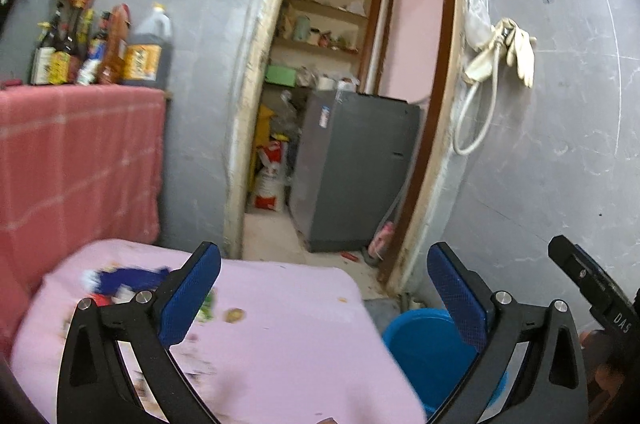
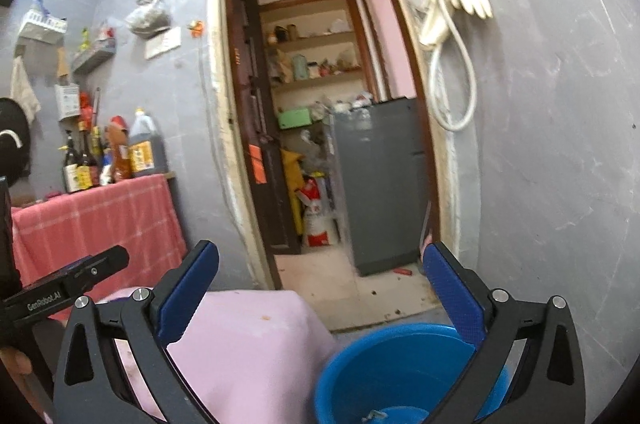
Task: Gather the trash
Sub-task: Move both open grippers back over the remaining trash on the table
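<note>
Trash: small scraps scattered on the pink cloth-covered table. From the left wrist view these read as a round brownish bit near the table's middle, green shreds just left of it, a tiny orange crumb near the far right edge, and a blurred blue, white and red wrapper-like piece at the far left. Blur prevents a closer identification of any of them.

Round blue plastic bucket stands on the floor just right of the table, near the doorway. The right wrist view shows a small pale crumpled piece lying in its bottom.

Left gripper: black arms with blue textured pads, jaws spread wide, nothing between them. It hangs above the table's near half; the green shreds and brownish bit lie just beside the left finger's pad, the wrapper-like piece farther left beyond that finger. The bucket sits under its right finger.

Right gripper: jaws likewise spread wide and empty. Its left finger is over the table's right part, its right finger over the bucket's rim; the pale piece in the bucket lies low between the two fingers, well apart from the pads.

Background: grey wall, doorway with a grey cabinet beyond, sauce bottles on a red checked cloth at far left.
</note>
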A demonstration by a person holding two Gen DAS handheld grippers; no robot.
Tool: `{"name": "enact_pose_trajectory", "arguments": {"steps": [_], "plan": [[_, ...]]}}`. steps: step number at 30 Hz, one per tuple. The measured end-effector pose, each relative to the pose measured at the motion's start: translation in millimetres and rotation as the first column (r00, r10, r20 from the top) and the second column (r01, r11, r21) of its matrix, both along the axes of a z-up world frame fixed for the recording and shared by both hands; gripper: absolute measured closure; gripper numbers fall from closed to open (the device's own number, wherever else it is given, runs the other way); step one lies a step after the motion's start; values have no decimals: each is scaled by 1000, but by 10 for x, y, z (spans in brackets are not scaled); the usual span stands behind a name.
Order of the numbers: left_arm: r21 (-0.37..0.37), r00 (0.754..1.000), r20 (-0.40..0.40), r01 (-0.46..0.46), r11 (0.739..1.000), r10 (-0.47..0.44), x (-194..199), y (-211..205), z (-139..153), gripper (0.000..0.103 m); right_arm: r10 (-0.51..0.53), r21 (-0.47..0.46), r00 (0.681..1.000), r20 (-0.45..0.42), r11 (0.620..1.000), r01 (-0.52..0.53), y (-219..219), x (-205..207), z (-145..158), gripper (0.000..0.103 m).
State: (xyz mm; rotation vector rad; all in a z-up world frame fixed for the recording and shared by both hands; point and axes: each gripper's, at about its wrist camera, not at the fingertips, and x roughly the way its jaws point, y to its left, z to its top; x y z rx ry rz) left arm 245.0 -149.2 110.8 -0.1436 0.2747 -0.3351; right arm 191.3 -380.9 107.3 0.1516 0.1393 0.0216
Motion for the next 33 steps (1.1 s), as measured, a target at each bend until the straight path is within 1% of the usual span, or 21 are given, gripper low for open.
{"name": "enact_pose_trajectory", "arguments": {"steps": [4,9,15,21,23,26,30,33], "plan": [[12,998,27,-49,999,48,-143,275,26,2,38,-8,999,29,999,-38,264,6,80,0],[12,992,36,-119,993,119,-254,626,50,2,95,-27,994,54,995,-94,586,28,130,0],[16,978,28,-208,978,208,-316,1035,-23,2,159,-39,986,50,987,-157,930,114,85,0],[39,959,-25,-280,959,281,-325,1417,-321,2,213,-49,977,7,976,-212,1243,259,-107,0],[50,953,-46,-298,953,301,-319,1524,-430,2,234,-60,972,-24,970,-235,1354,331,-194,0],[64,943,-90,-316,946,321,-301,1691,-616,2,258,-80,965,-57,962,-262,1471,403,-311,0],[63,927,-151,-337,940,342,-259,1874,-845,2,282,-107,954,-100,950,-292,1598,479,-465,0],[82,919,-185,-339,937,349,-205,1926,-956,2,293,-118,948,-128,944,-307,1671,537,-564,0]]}}
